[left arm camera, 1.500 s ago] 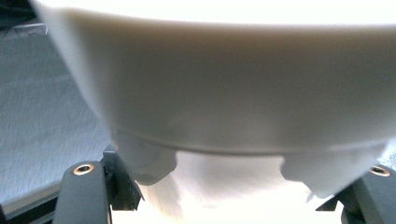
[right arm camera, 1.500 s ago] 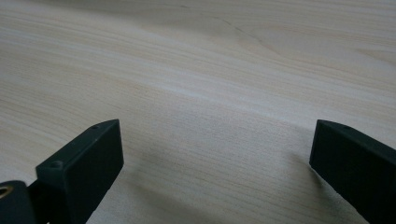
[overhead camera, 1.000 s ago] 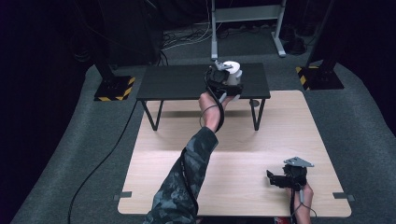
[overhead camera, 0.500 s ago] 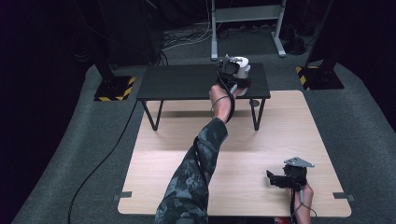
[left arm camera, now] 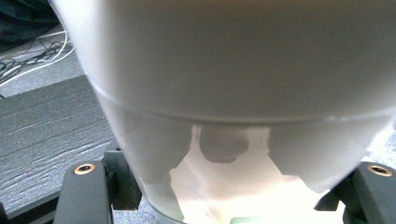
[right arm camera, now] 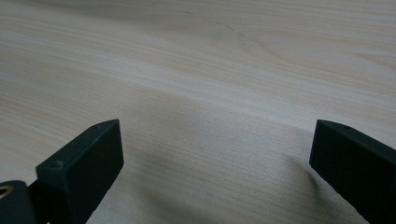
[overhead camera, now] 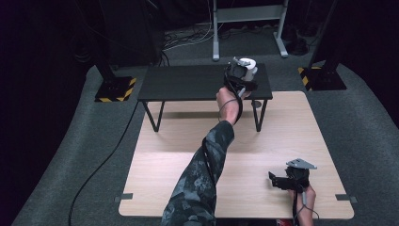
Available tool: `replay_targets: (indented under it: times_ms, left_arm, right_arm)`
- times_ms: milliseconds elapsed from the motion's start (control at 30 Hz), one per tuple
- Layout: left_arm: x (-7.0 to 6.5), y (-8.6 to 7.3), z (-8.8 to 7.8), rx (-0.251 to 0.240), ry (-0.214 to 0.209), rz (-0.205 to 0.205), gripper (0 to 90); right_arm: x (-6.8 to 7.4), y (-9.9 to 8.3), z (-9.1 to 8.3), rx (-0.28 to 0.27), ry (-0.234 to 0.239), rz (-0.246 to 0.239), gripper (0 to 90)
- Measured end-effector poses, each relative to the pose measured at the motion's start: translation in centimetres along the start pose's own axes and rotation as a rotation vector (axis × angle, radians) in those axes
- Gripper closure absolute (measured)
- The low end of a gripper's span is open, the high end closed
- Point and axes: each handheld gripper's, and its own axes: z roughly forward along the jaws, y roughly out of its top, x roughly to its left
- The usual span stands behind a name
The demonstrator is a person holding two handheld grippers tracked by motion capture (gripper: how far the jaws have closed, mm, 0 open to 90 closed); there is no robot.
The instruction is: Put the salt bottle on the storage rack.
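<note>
The left tool [overhead camera: 239, 75] is clamped on a white cup [overhead camera: 248, 67] over the right end of the black surface [overhead camera: 188, 82]. Nearer than that surface, the right tool [overhead camera: 277, 180] rests with jaws apart.

Left hand-held gripper [overhead camera: 241, 75] carried the white cup [overhead camera: 248, 66] rightward — slightly lower.

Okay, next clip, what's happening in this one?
A person works with a pair of tongs in each hand. The left tongs are shut on a white, round plastic cup-like container, held out over the right end of the low black bench beyond the light wooden table. Whether the container rests on the bench is not clear. The right tongs sit open at the table's near right corner, with bare wood between the jaws.
</note>
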Motion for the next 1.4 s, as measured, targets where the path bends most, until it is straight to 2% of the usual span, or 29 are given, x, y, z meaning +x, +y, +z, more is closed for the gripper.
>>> replay_targets:
  times_ms: [167,300,333,367,433,467,500,533,567,633,667,700,767,800,833,867,900,967,1000,1033,1067,1100,1133,1167,1200,1267,1333,1367,1400]
  left_arm:
    - [0.1,0.1,0.0,0.003,-0.005,0.003,29.8]
    - [0.4,0.0,-0.3,-0.001,-0.013,0.022,28.6]
    - [0.4,-0.4,-0.9,-0.021,-0.005,0.034,18.9]
    - [0.5,-0.5,-1.1,-0.026,-0.006,0.036,14.4]
    - [0.8,-0.7,-2.1,-0.035,-0.014,0.042,7.0]
    - [0.6,-1.1,-3.2,-0.042,0.003,0.067,4.2]
    - [0.6,-1.1,-3.2,-0.042,0.003,0.067,0.1]
    - [0.6,-1.3,-3.9,-0.041,0.005,0.089,0.1]
    - [0.8,-2.0,-5.0,-0.043,0.006,0.13,0.0]
    - [1.0,-2.9,-6.3,-0.035,0.011,0.177,0.0]
    - [1.3,-4.1,-7.6,-0.022,0.024,0.215,0.0]
    - [1.3,-4.1,-7.6,-0.022,0.024,0.215,0.0]
    - [2.0,-5.9,-9.0,-0.005,0.03,0.23,0.0]
    - [2.5,-7.5,-10.0,0.009,0.044,0.233,0.0]
    - [3.1,-9.9,-10.9,0.008,0.057,0.227,0.0]
    - [3.1,-9.9,-10.9,0.008,0.057,0.227,0.0]
    - [3.3,-12.0,-11.5,0.021,0.08,0.223,0.0]
    - [3.7,-14.8,-12.1,0.061,0.112,0.224,0.0]
    - [4.1,-17.4,-12.4,0.106,0.147,0.216,0.0]
    - [5.2,-20.2,-12.6,0.167,0.154,0.154,0.0]
    - [5.2,-20.2,-12.6,0.167,0.154,0.154,0.0]
    - [5.7,-21.3,-12.7,0.19,0.157,0.117,0.0]
    - [7.2,-24.1,-12.9,0.251,0.158,0.034,0.0]
    - [7.2,-24.1,-12.9,0.251,0.158,0.034,0.0]
    - [7.8,-25.9,-13.0,0.287,0.17,-0.01,0.0]
    - [8.5,-27.8,-13.0,0.323,0.178,-0.047,0.0]
    - [8.8,-28.3,-13.0,0.333,0.179,-0.057,0.0]
    - [9.2,-28.9,-13.0,0.327,0.174,-0.084,0.0]
    - [9.2,-28.9,-13.0,0.327,0.174,-0.084,0.2]
  right_arm:
    - [0.0,0.0,0.0,0.001,-0.001,-0.004,1.7]
    - [0.1,0.1,0.0,0.003,-0.002,-0.008,1.7]
    - [0.0,0.1,0.0,0.005,-0.001,-0.005,1.7]
    - [0.0,0.0,0.0,0.003,0.001,-0.004,1.7]
    - [0.0,0.0,0.0,0.003,0.001,-0.002,1.7]
    - [0.0,0.1,0.0,0.003,0.001,-0.003,1.7]
    - [0.0,0.1,0.0,0.003,0.001,-0.003,1.7]
    - [0.0,0.1,0.0,0.003,-0.001,-0.004,1.7]
    - [0.0,0.0,0.0,0.002,-0.001,-0.001,1.7]
    - [0.0,0.0,0.0,0.0,-0.001,0.001,1.7]
    - [0.0,0.0,0.0,0.0,-0.001,-0.001,1.7]
    - [0.1,0.0,0.0,0.0,-0.004,-0.001,1.6]
    - [0.1,0.1,0.0,0.004,-0.002,-0.001,1.6]
    - [0.1,0.0,0.0,0.003,-0.005,0.0,1.6]
    - [0.1,0.0,0.0,0.0,-0.006,0.001,1.6]
    - [0.1,0.0,0.0,0.0,-0.006,0.001,1.6]
    - [0.2,0.0,0.0,0.001,-0.008,0.002,1.5]
    - [0.1,0.0,0.0,0.001,-0.009,0.003,1.4]
    - [0.2,0.0,0.0,-0.001,-0.01,0.003,1.4]
    - [0.2,0.0,0.0,-0.003,-0.01,0.003,1.5]
    - [0.2,0.0,0.0,-0.003,-0.01,0.003,1.5]
    - [0.2,0.0,0.0,0.002,-0.013,0.002,1.5]
    - [0.3,0.1,0.0,0.006,-0.015,-0.002,1.5]
    - [0.3,0.1,0.0,0.006,-0.015,-0.002,1.5]
    - [0.4,0.2,0.1,0.011,-0.018,-0.004,1.4]
    - [0.4,0.2,0.1,0.013,-0.02,-0.004,1.4]
    - [0.5,0.3,0.2,0.017,-0.022,-0.002,1.5]
    - [0.5,0.3,0.2,0.018,-0.023,-0.001,1.4]
    - [0.5,0.3,0.2,0.018,-0.023,-0.001,1.4]
